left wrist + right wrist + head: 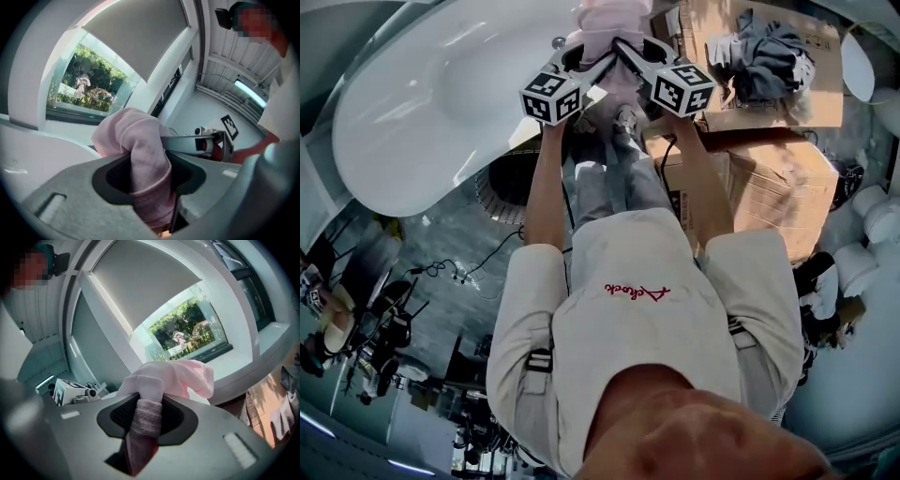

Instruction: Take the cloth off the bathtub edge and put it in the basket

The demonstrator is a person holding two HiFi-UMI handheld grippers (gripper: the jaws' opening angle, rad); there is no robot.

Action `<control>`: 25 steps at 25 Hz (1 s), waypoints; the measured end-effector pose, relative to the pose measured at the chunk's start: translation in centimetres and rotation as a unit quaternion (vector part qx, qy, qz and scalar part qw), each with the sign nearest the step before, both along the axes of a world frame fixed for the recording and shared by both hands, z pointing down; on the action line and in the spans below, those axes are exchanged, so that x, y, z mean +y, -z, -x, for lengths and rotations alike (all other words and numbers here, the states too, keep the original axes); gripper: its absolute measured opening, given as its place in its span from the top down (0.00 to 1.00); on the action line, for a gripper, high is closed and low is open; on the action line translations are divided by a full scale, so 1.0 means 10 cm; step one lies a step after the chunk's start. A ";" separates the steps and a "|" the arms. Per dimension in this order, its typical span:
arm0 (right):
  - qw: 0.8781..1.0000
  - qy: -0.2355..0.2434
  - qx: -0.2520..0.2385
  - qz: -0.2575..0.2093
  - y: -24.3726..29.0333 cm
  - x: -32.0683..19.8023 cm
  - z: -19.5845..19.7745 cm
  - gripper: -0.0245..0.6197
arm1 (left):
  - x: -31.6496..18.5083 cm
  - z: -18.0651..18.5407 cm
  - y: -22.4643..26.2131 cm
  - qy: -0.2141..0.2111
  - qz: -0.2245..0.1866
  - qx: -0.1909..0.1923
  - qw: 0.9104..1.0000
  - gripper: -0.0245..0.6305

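Both grippers hold one pink cloth up in the air at the top of the head view. My left gripper is shut on one bunched end of the cloth, which runs down between its jaws. My right gripper is shut on the other end of the cloth, a ribbed fold pinched between its jaws. The grippers are close together, each showing in the other's view, the right gripper and the left gripper. The white bathtub lies below and to the left of them.
Below the tub's rim is a round ribbed basket, partly hidden by my left arm. Cardboard boxes stand at the right, with a heap of dark clothes on one. Cables and gear lie on the floor at the left.
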State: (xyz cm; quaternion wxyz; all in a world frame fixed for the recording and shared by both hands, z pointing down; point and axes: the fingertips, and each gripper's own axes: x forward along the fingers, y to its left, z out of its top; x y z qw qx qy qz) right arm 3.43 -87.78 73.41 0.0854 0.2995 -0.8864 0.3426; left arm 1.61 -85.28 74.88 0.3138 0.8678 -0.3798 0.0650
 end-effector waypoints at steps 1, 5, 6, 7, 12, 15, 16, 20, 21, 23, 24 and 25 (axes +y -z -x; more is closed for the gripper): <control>1.000 0.004 -0.002 -0.009 0.12 -0.03 0.04 0.77 | -0.03 0.03 0.12 0.005 -0.008 0.000 1.000 0.65; 0.999 0.017 -0.006 -0.045 0.65 -0.13 0.16 0.77 | -0.14 0.16 0.62 0.018 -0.044 -0.003 0.999 0.65; 0.998 0.020 -0.007 -0.055 0.78 -0.16 0.19 0.77 | -0.17 0.18 0.76 0.021 -0.054 -0.004 0.998 0.65; 0.998 0.023 -0.008 -0.066 0.92 -0.19 0.21 0.77 | -0.21 0.21 0.89 0.025 -0.065 -0.004 0.998 0.65; 0.992 0.037 -0.014 -0.119 1.62 -0.35 0.32 0.77 | -0.38 0.31 1.56 0.037 -0.115 -0.002 0.993 0.65; 0.988 0.042 -0.018 -0.144 1.97 -0.41 0.36 0.77 | -0.44 0.35 1.91 0.041 -0.140 -0.008 0.989 0.65; 0.987 0.045 -0.021 -0.152 2.09 -0.42 0.38 0.77 | -0.46 0.37 2.02 0.042 -0.148 -0.011 0.988 0.65; 0.980 0.053 -0.036 -0.188 2.60 -0.48 0.48 0.77 | -0.53 0.47 2.53 0.049 -0.186 -0.026 0.981 0.65; 0.978 0.055 -0.040 -0.197 2.74 -0.49 0.50 0.77 | -0.55 0.49 2.67 0.052 -0.195 -0.028 0.979 0.65; 0.973 0.061 -0.048 -0.216 3.02 -0.49 0.55 0.77 | -0.55 0.54 2.94 0.058 -0.213 -0.032 0.975 0.65; 0.971 0.064 -0.051 -0.223 3.14 -0.48 0.57 0.77 | -0.54 0.56 3.06 0.062 -0.221 -0.035 0.973 0.64; 0.969 0.068 -0.055 -0.230 3.26 -0.47 0.58 0.77 | -0.53 0.57 3.18 0.065 -0.228 -0.038 0.971 0.64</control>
